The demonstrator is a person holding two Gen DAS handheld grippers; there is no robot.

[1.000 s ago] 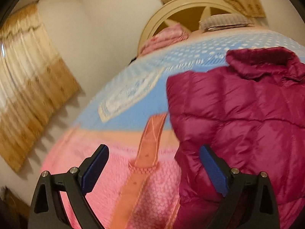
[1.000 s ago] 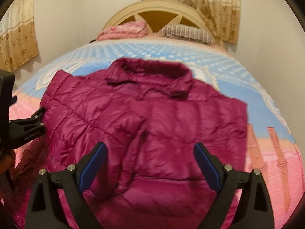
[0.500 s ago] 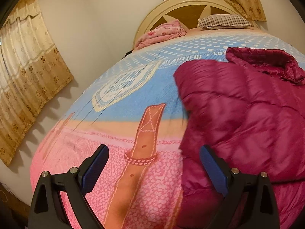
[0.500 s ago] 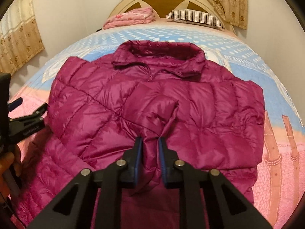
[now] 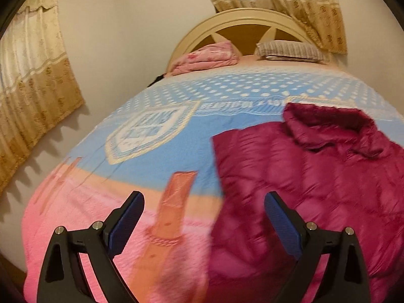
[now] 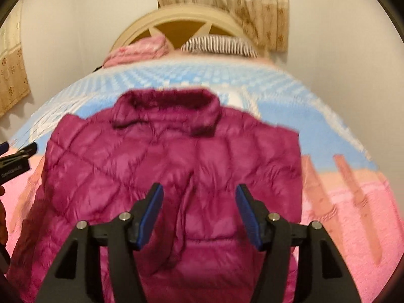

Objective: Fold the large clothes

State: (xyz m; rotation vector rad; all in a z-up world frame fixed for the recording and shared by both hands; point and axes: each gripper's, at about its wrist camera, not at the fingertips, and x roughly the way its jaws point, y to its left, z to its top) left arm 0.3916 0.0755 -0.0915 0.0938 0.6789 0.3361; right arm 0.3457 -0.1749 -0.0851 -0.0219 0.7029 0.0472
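**Right gripper lets go above folded jacket**

Right gripper (image 6: 199,214), its blue-padded jaws just reopened and empty, hangs over a magenta quilted puffer jacket (image 6: 174,171) lying on the pink-and-blue bedspread (image 5: 156,126). Left gripper (image 5: 204,222) stands wide apart at the jacket's edge.

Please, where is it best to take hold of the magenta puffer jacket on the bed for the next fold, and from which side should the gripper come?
Probably the jacket at its bottom hem, nearest the right gripper, whose jaws have just been opening and hold nothing. Come from the foot of the bed, low: the collar lies far away.
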